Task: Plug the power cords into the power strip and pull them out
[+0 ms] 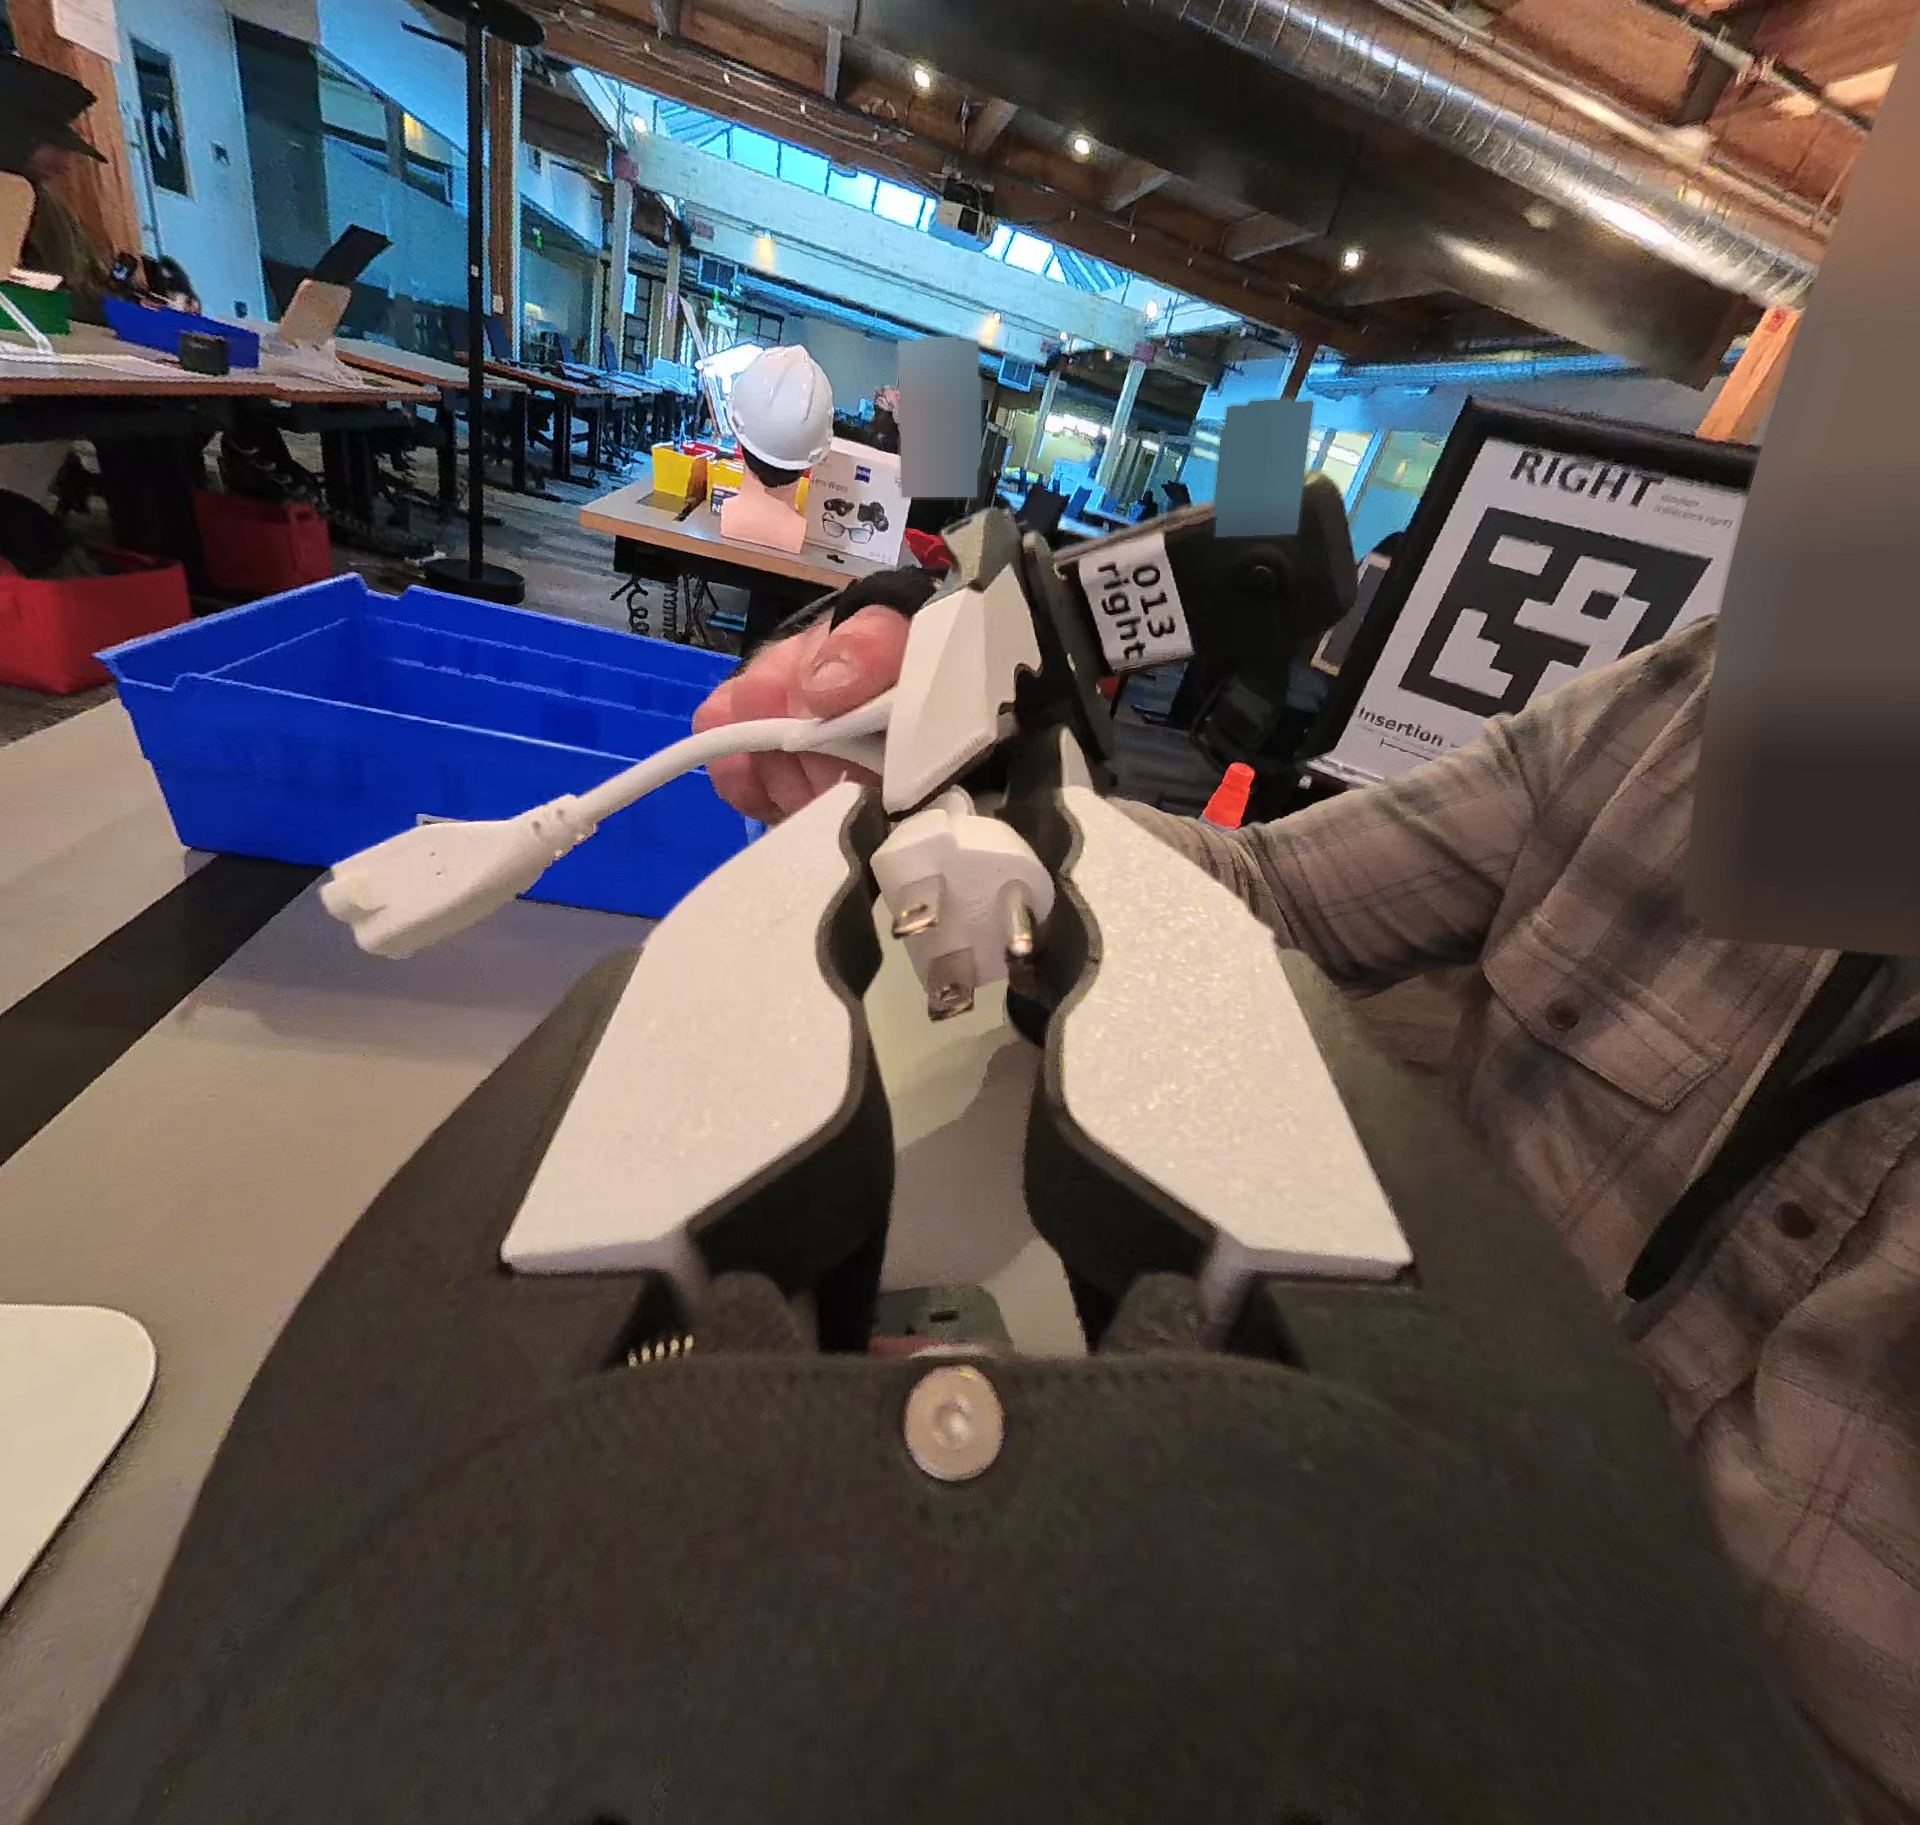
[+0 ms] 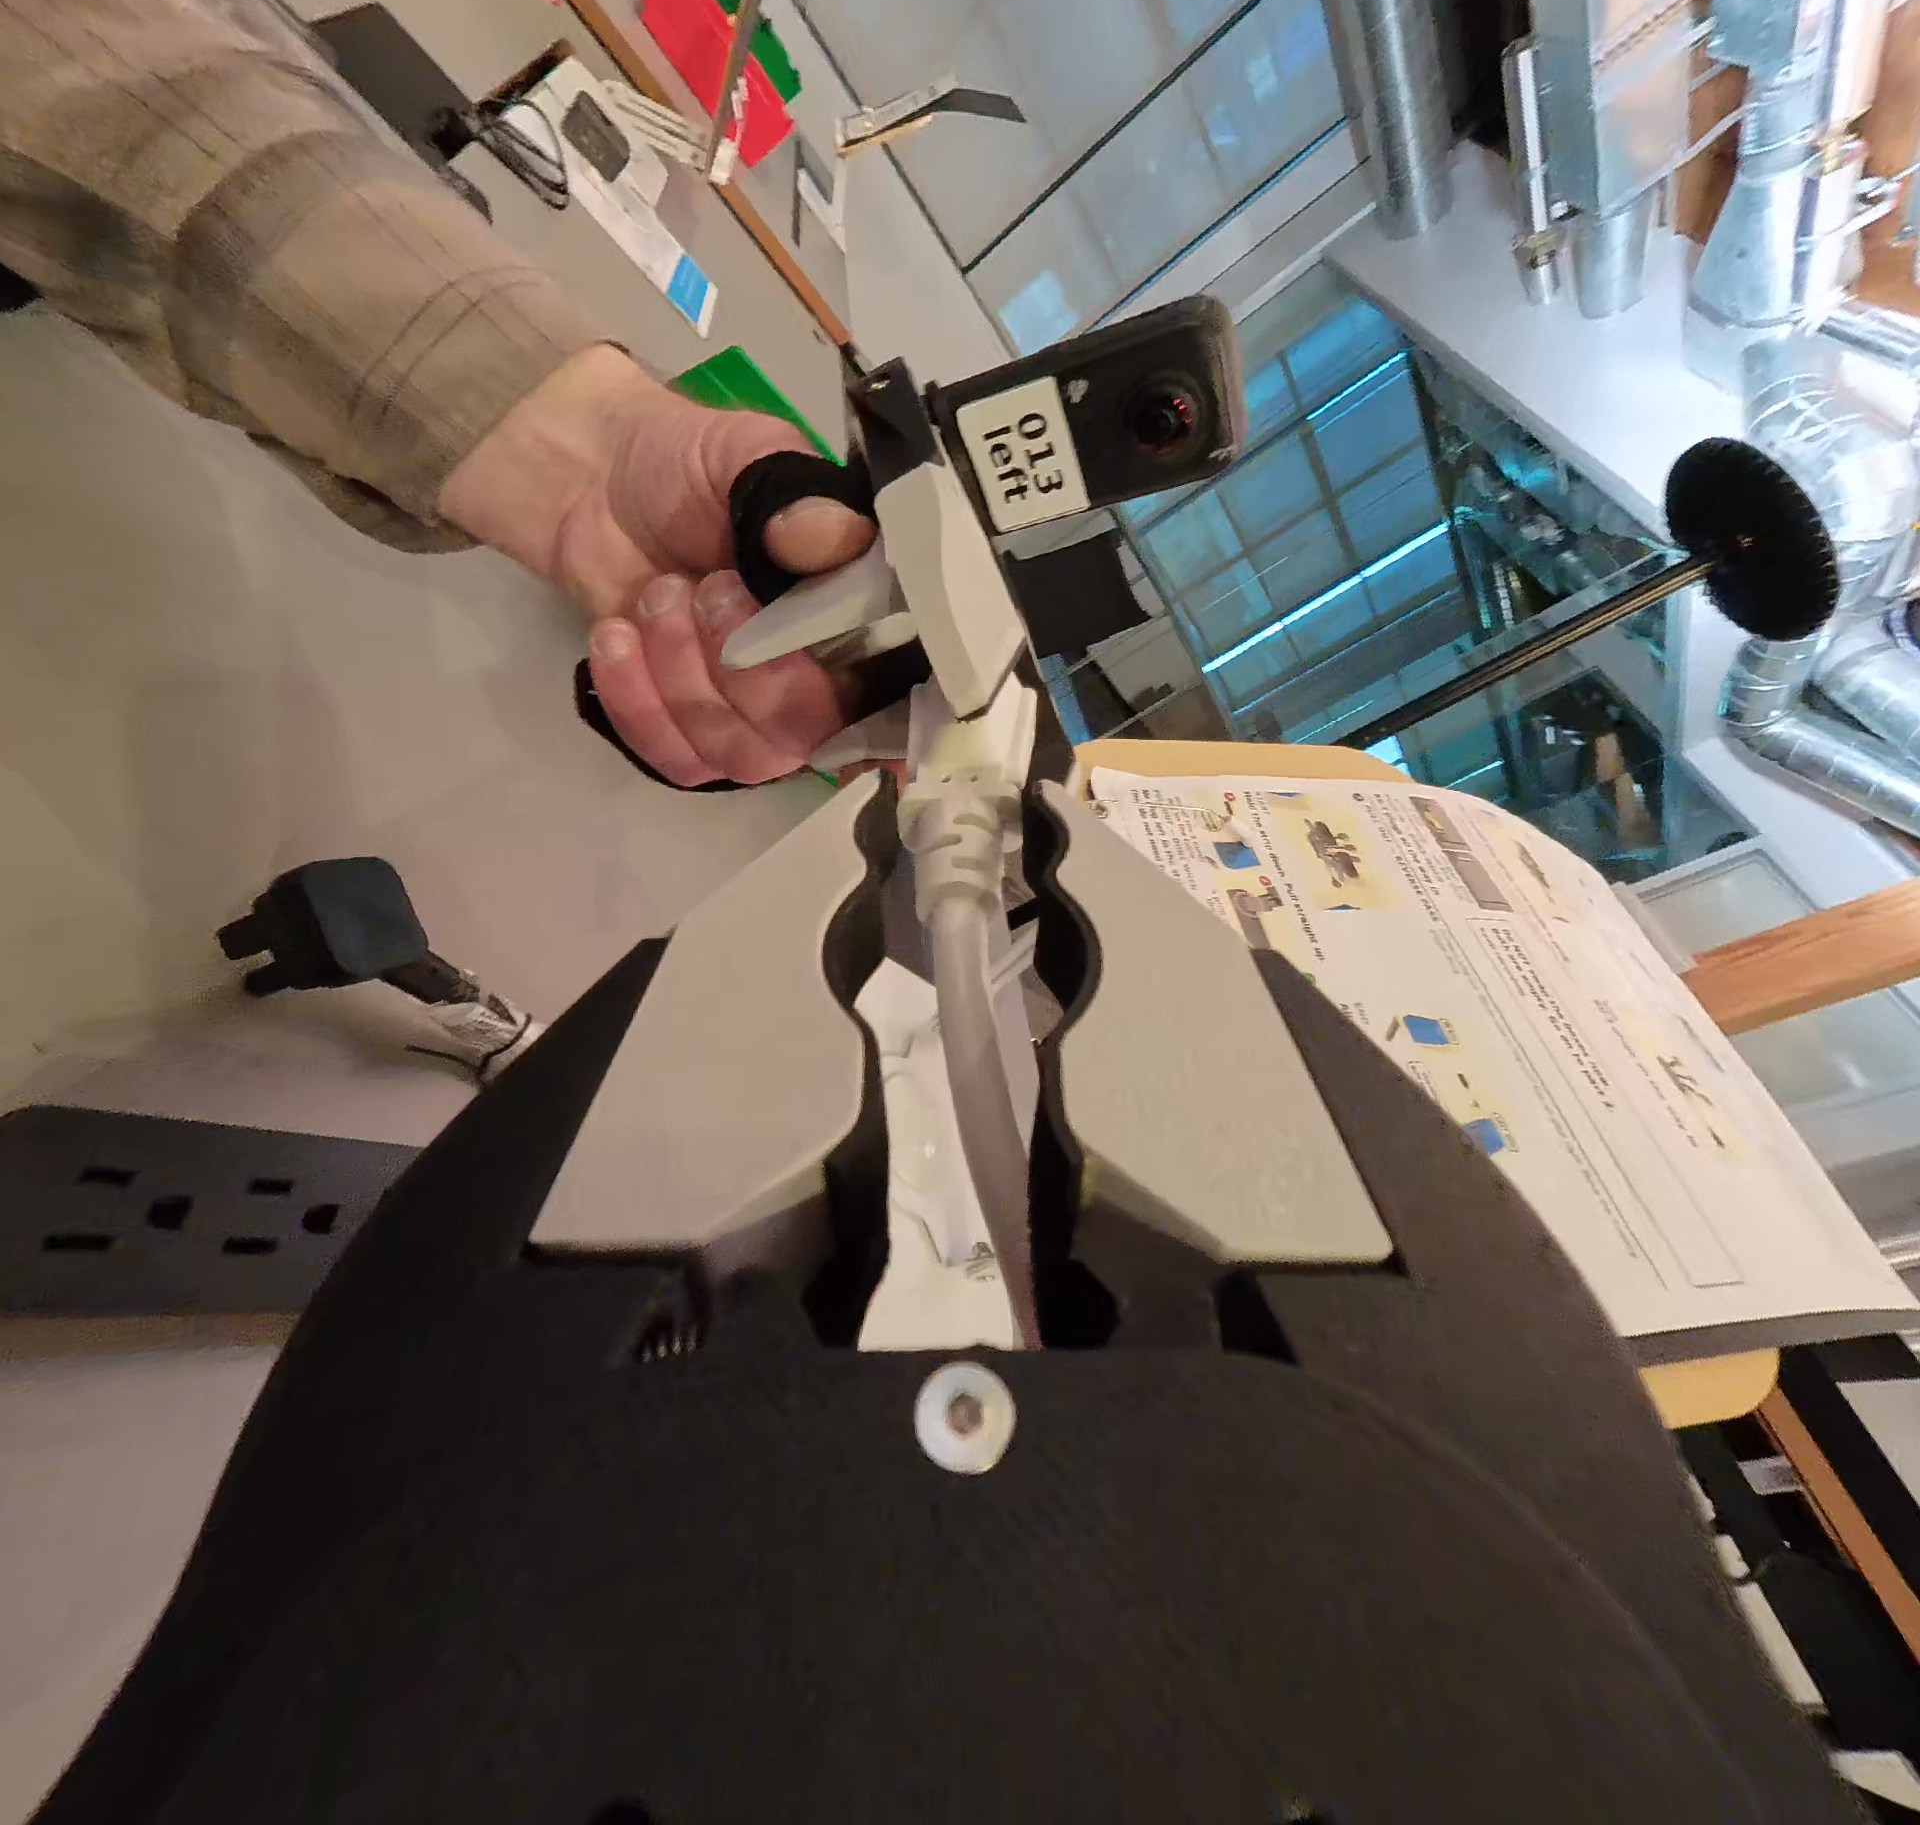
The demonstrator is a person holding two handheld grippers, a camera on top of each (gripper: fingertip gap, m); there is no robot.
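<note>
Both jaw pairs are closing on one short white power cord [image 1: 665, 773] held in the air: left gripper [image 1: 961, 902] pinching its three-prong plug [image 1: 961, 892], right gripper [image 2: 961, 840] clamping the cable; black power strip [image 2: 177, 1214] lying on the table.

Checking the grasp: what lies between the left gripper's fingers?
Left wrist view: the white plug, prongs toward the camera, lies between the left gripper's fingers; its cord runs into the right gripper.
</note>
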